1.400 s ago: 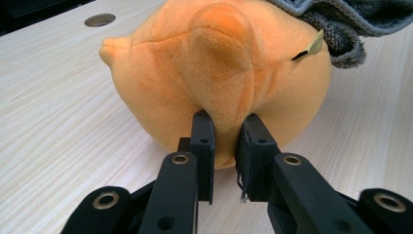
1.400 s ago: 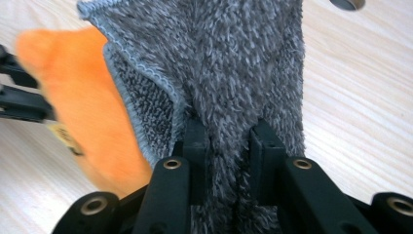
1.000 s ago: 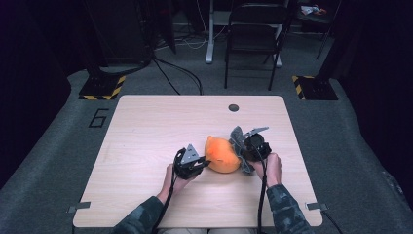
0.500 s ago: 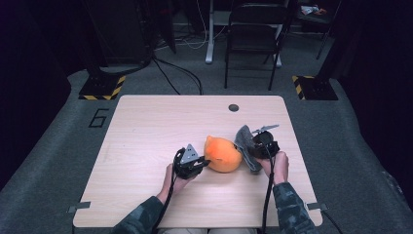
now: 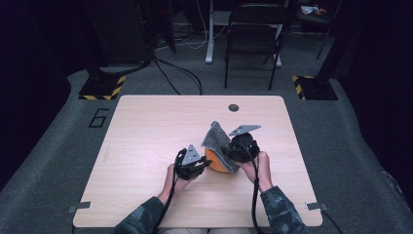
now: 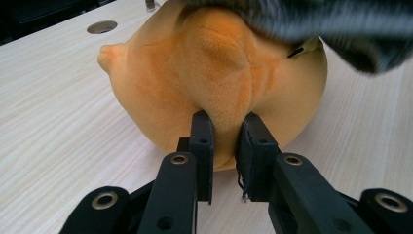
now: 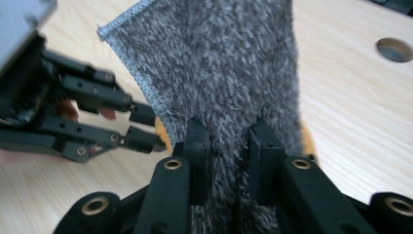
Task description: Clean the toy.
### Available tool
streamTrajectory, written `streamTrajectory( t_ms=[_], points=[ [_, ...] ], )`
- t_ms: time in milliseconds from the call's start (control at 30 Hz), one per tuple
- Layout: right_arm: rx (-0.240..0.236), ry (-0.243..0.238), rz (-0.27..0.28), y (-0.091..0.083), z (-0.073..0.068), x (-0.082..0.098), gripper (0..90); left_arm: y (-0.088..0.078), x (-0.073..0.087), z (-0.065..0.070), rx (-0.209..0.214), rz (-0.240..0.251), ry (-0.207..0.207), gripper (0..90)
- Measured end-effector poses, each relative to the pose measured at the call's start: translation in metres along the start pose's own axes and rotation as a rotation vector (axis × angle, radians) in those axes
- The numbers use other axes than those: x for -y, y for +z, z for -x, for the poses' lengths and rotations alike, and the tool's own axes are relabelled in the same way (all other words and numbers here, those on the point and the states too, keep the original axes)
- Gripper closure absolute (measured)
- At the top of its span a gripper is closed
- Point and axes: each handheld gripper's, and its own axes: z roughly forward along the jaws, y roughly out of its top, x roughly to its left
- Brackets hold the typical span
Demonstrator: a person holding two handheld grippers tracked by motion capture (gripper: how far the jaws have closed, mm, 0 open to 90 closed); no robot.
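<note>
Pinching a fold of an orange plush toy (image 6: 214, 83), the left gripper (image 6: 225, 146) has its jaws drawn close together, the soft pile squeezed between the two black pads; in the high view this left gripper (image 5: 194, 163) sits at the toy's left side, low over the table (image 5: 146, 131).

Right gripper (image 7: 228, 146): jaws narrowed on a grey cloth (image 7: 219, 73), a bunched ridge of its pile caught between the pads. In the high view the right gripper (image 5: 241, 146) is just right of the toy, and the grey cloth (image 5: 217, 141) rises from it to a peak, draping over the toy's top and right side.

Plush toy: rounded, bright orange, short nap, stitched seams, a small nub on one side; it rests on the table toward the near middle, between the two grippers (image 5: 216, 163), partly covered by the cloth.

Cloth: dark grey, shaggy, with a stitched pale edge.

Table: pale wood, with a round hole (image 5: 234, 107) near the far edge.
</note>
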Motion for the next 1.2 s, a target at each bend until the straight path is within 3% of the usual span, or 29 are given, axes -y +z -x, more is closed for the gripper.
streamTrajectory(
  t_ms=[100,233,467,533,1200],
  points=[
    [0.034,-0.025,-0.027,0.009,-0.004,0.003,73.5,0.001,0.001,0.000,-0.003,-0.006,-0.004,78.1],
    [0.065,-0.051,-0.045,0.010,-0.004,0.003,73.5,0.001,0.001,0.000,0.002,-0.008,-0.004,78.2],
    [0.095,-0.070,-0.093,0.010,0.005,0.007,73.5,0.002,0.001,-0.001,0.000,-0.007,-0.008,78.3],
    [0.094,-0.041,-0.100,0.010,0.008,0.009,73.4,0.002,0.001,-0.002,0.001,-0.007,-0.012,78.3],
    [0.133,0.081,-0.187,0.018,0.051,0.031,73.1,0.002,0.003,-0.005,0.006,-0.011,-0.023,78.4]
  ],
)
